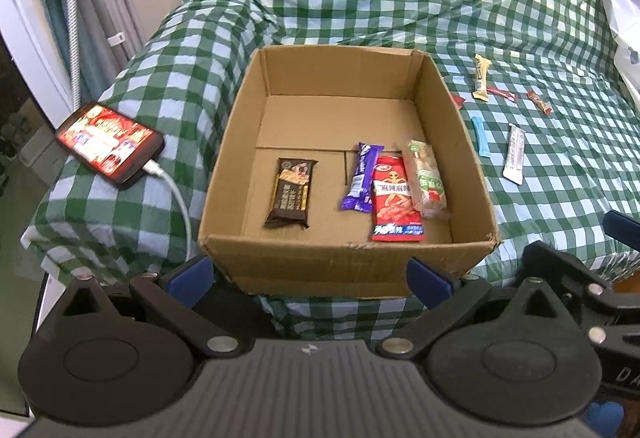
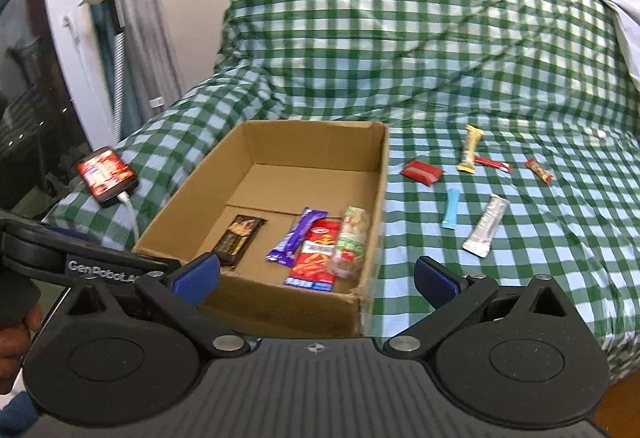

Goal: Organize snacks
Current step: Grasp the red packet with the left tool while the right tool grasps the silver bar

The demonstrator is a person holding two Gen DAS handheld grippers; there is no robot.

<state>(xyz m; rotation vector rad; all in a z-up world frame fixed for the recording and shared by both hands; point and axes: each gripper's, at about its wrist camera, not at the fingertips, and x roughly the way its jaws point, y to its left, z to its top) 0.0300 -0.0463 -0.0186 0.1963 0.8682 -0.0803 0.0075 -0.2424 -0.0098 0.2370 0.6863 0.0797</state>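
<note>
Four snacks lie in a cardboard box (image 1: 348, 258) on a checked bed (image 2: 440, 78).
Both tongs, left (image 1: 310, 276) and right (image 2: 316, 278), gape wide, empty, at the box's near edge.

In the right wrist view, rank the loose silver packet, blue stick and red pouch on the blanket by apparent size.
Largest to smallest, as they look:
1. silver packet, clearly longest
2. red pouch, shorter but wider
3. blue stick, thinnest
The pouch lies farther from the camera, so its place over the stick is unsure.
</note>
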